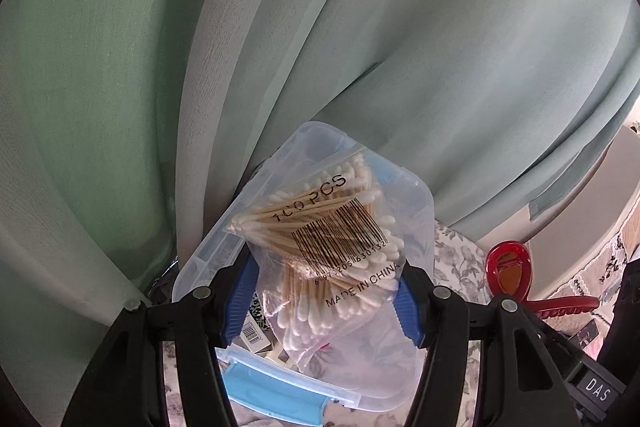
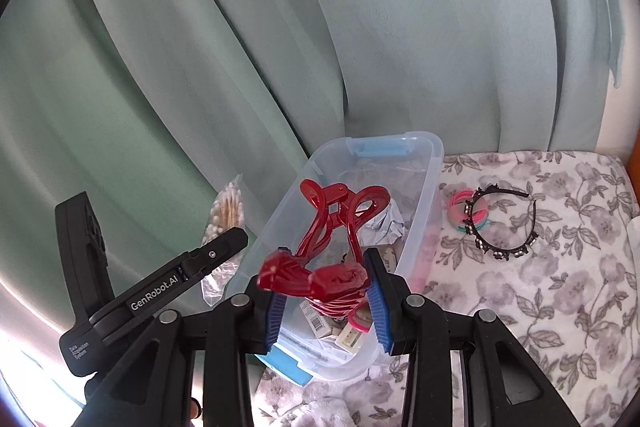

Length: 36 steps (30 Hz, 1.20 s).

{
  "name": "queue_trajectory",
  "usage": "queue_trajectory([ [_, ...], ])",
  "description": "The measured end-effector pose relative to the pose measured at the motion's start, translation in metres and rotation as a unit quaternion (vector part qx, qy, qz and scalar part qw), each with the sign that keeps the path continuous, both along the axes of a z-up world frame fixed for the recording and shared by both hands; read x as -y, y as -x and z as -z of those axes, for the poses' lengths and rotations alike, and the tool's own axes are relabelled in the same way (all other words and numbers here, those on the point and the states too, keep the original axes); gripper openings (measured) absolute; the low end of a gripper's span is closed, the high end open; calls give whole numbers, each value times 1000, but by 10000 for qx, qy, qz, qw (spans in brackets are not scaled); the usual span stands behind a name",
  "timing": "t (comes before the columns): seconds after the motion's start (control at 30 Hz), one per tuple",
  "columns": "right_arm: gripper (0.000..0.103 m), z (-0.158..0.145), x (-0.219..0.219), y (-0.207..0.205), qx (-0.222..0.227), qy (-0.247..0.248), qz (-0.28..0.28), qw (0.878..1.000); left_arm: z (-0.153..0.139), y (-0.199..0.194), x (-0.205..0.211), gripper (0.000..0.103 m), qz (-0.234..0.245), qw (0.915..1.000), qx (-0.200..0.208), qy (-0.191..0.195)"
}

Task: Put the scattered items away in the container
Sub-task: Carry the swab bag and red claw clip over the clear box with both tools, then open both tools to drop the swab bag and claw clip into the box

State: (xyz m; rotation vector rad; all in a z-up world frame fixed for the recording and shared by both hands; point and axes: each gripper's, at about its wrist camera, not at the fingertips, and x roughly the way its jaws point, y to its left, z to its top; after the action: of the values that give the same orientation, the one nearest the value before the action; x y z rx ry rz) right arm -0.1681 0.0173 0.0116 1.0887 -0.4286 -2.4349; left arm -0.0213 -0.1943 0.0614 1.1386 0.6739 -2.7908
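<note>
The left claw (image 1: 326,301), nearest its own camera, is gripping a clear bag of cotton swabs (image 1: 328,247) between blue pads (image 1: 240,299), with the bag hanging just above the open clear plastic container (image 1: 416,211). The hold looks like a carry toward a drop: the bag is pinched across its middle so the swabs are bunching together rather than spilling, and the claw is pointing down over the box.

To the right, the right claw (image 2: 326,301) is clamping a red hair clip (image 2: 328,247) by its toothed end, so that the looped handles are sticking up and forward over the container (image 2: 434,155). Gripping the toothed end seems sensible, since the loops offer little flat surface.

Inside the container, small boxes, crumpled paper (image 2: 382,223) and a pink ring (image 2: 358,321) are already lying on the bottom, so the tidying is judged well under way. Both held items are over or beside the box, not yet released.

The left view is showing the bag's printing and barcode and only a slice of the box behind it. The right view is showing the box's full opening and contents, the left tool from the side with the swab bag beyond it, and, further right on the floral cloth (image 2: 560,287), a stack of pink hair ties (image 2: 460,213) and a beaded headband (image 2: 508,227) waiting outside the box. The surface beneath the cloth cannot be identified.
</note>
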Motion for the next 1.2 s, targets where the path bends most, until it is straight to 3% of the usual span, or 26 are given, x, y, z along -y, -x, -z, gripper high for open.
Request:
queue_trajectory([
  [0.47,40,36,34,18,631,-312,-353,9969,22,5,16,63,-125,9988,478,-12],
  [0.7,44,42,42,22,638,-538,-419,9956,26,3,27,66,-198,9980,593,-134],
  [0.87,58,40,42,20,577,-558,-446,9958,22,-8,35,72,-166,9980,584,-182],
  [1.07,64,40,39,19,616,-548,-405,9958,18,-7,32,85,-101,9983,526,-223],
  [1.2,68,40,33,17,614,-538,-342,9961,18,-4,27,87,-107,9984,536,-111],
])
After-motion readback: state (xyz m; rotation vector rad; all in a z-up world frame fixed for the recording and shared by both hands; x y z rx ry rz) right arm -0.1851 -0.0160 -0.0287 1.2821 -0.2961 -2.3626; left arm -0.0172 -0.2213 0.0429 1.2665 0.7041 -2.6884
